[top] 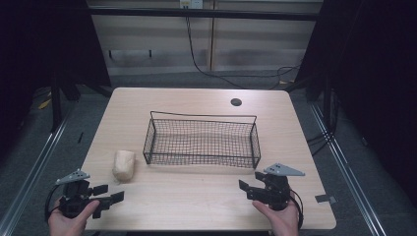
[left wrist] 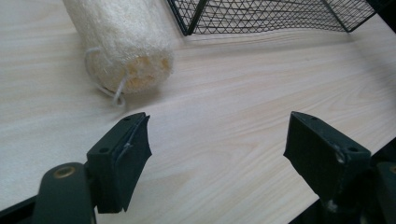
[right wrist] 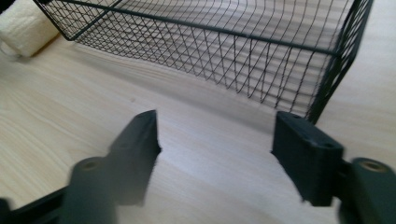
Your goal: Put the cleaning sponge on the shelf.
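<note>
A pale loofah roll [top: 123,165] lies on the wooden table just left of a black wire basket [top: 201,158], which holds nothing. My left gripper [top: 109,194] rests near the front left edge, open, with the loofah [left wrist: 122,43] a short way ahead of its jaws and a white string loop hanging from its near end. My right gripper [top: 250,188] sits near the front right, open, facing the basket's near right corner [right wrist: 322,100]. The loofah's end [right wrist: 22,28] peeks in at the far left of the right gripper view. Both pairs of jaws are empty.
The basket's near left corner [left wrist: 187,29] stands just right of the loofah. A round cable hole [top: 236,102] lies in the table's far side. Bare wood spreads between the two grippers along the front edge [top: 196,227].
</note>
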Demonstrator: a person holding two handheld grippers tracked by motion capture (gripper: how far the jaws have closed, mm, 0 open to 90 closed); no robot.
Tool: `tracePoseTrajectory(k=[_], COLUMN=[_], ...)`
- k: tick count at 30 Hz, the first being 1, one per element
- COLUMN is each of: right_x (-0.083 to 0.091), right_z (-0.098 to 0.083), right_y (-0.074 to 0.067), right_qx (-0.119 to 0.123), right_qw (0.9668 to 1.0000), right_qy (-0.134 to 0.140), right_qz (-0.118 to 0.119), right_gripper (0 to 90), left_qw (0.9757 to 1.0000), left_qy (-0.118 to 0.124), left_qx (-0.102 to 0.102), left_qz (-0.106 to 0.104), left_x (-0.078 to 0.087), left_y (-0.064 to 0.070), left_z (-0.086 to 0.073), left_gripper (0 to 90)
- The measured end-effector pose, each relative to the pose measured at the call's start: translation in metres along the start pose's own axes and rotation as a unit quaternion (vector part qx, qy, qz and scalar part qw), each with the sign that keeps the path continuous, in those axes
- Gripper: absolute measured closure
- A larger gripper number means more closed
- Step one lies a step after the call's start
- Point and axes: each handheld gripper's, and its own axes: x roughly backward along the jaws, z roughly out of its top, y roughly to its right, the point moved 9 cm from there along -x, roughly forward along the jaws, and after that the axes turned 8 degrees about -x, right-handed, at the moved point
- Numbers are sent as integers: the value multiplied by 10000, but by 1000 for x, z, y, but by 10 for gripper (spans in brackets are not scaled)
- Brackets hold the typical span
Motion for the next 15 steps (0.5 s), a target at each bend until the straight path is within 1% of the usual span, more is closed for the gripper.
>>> tracePoseTrajectory(k=[1, 2, 3, 4, 5, 6, 8, 9, 11, 12, 13, 15], right_x=[3, 4, 5, 5, 5, 6, 5, 4, 2, 1, 0, 1], right_z=[2, 3, 3, 4, 3, 2, 1, 0, -2, -3, -4, -5], right_y=[-1, -2, -1, 1, 1, 2, 1, 2, 3, 3, 2, 1], right_qx=[83, 109, 55, 17, 49, 71, -5, 26, 48, 11, -15, -2], right_qw=[9999, 9999, 10000, 9998, 9998, 9998, 9998, 9998, 9995, 9995, 9995, 9995], right_qy=[63, 72, 41, 56, 42, -1, -87, -116, -182, -208, -265, -279], right_qz=[-27, 2, -45, -164, -175, -209, -162, -162, -259, -257, -181, -152], right_gripper=[339, 309, 272, 282, 315, 306, 252, 251, 183, 166, 161, 152], left_qw=[10000, 10000, 10000, 10000, 9999, 9999, 9999, 9999, 9999, 9999, 9998, 9998], left_qy=[-6, -28, -21, -47, -67, -80, -92, -110, -128, -145, -143, -147], left_qx=[22, 13, -14, -70, -79, -73, -83, -71, -70, -81, -102, -127], left_qz=[-83, -87, -53, -43, -37, -22, 6, -1, -2, -11, -14, -37], left_x=[0, 0, -1, -1, -2, -2, -3, -3, -3, -3, -3, -3], left_y=[2, 3, 3, 3, 3, 2, 0, 0, 0, 1, 1, 2], left_z=[0, -1, -1, -1, -1, -1, -1, -1, -1, -1, 0, 0], left_gripper=[218, 218, 219, 222, 222, 224, 224, 225, 226, 230, 231, 231])
